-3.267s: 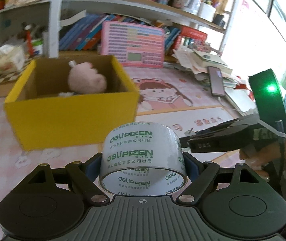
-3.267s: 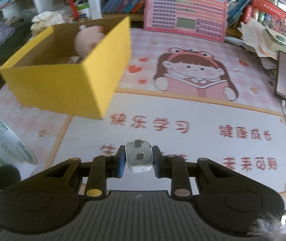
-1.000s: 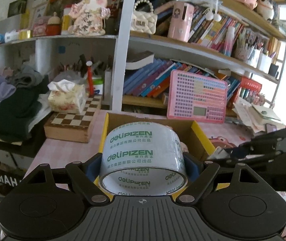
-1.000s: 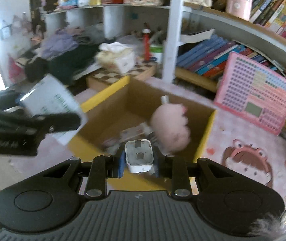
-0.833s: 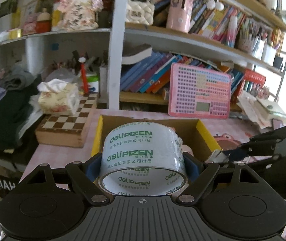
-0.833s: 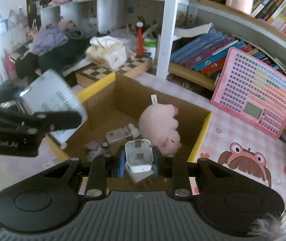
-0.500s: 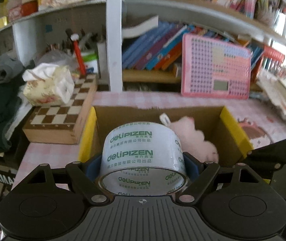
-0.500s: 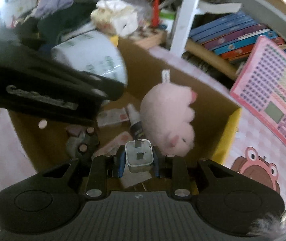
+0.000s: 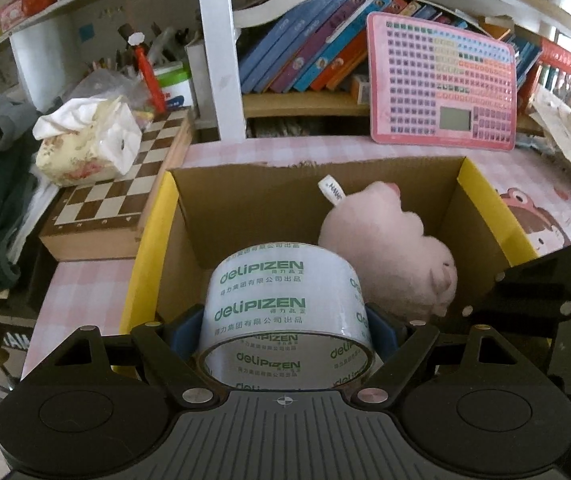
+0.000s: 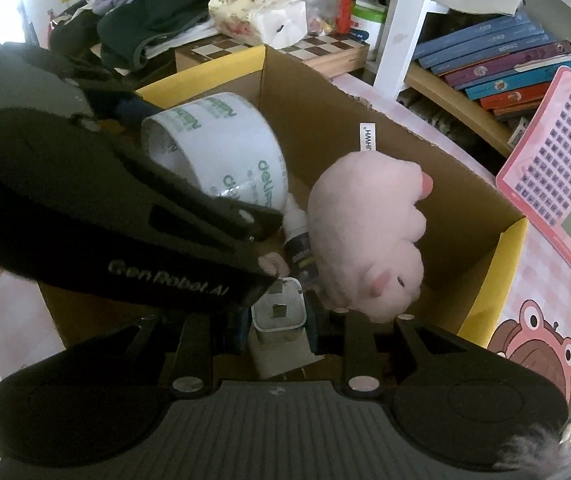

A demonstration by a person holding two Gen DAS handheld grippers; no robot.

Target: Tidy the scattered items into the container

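yellow cardboard box point(image 9: 485, 196) sits on a pink checked bench point(image 9: 533, 168), open at the top, and both claws hang over it. the left claw point(image 9: 285, 320) is clamped on a roll of clear tape point(image 9: 281, 304) printed in green, held just above the box's near left corner. the right claw point(image 10: 279, 316) grips a small white charger plug point(image 10: 279, 312), low inside the box mouth, and is partly covered in its own view by the body of the left tool. inside the box lie a pink plush pig point(image 10: 369, 240), a small dark bottle point(image 10: 299, 240) beside it, and other bits too shadowed to name.

the step in hand looks like the drop: both things have been carried to the container and neither is let go yet. next, each claw likely needs to open over bare floor of the box, the tape to the left of the pig, the plug near the bottle, without the two tools knocking together.

compared with half a second ago, both claws have sunk lower, the box fills more of each view, and the tape roll has come closer to the pig.
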